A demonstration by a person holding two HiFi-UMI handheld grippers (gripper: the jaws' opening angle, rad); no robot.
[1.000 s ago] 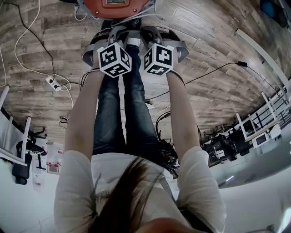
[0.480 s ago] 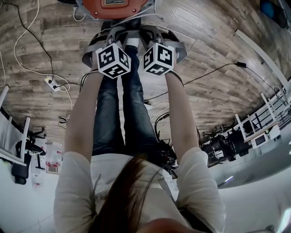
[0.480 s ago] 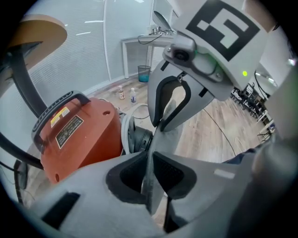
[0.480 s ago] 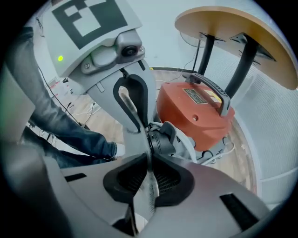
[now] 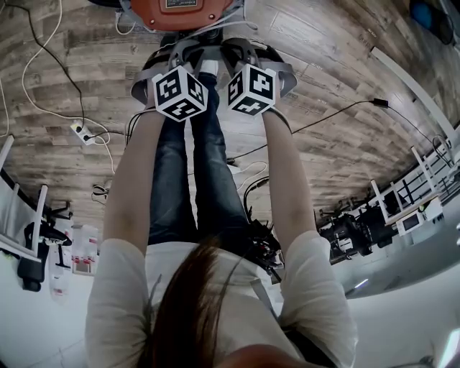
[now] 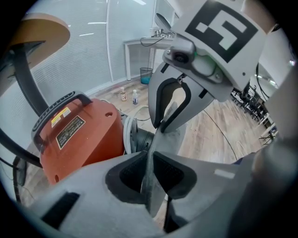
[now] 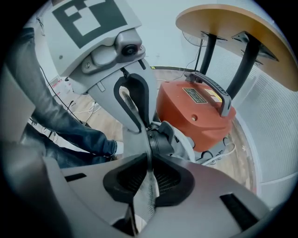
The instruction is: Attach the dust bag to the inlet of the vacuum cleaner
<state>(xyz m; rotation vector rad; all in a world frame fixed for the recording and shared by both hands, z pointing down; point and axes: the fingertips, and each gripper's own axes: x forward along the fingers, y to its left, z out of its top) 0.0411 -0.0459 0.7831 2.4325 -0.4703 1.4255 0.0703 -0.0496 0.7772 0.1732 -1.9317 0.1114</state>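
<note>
The orange vacuum cleaner stands on the floor just beyond both grippers, its black inlet facing them. A thin grey dust bag hangs between the grippers right in front of the inlet. My left gripper is shut on one edge of the bag. On the opposite edge, my right gripper is shut on the bag. In the head view the left gripper and right gripper sit side by side below the vacuum, and their cubes hide the bag.
The person's legs in jeans stand directly behind the grippers. Cables and a power strip lie on the wooden floor at left. A round table on black legs rises over the vacuum. Two small bottles and a blue bin stand farther off.
</note>
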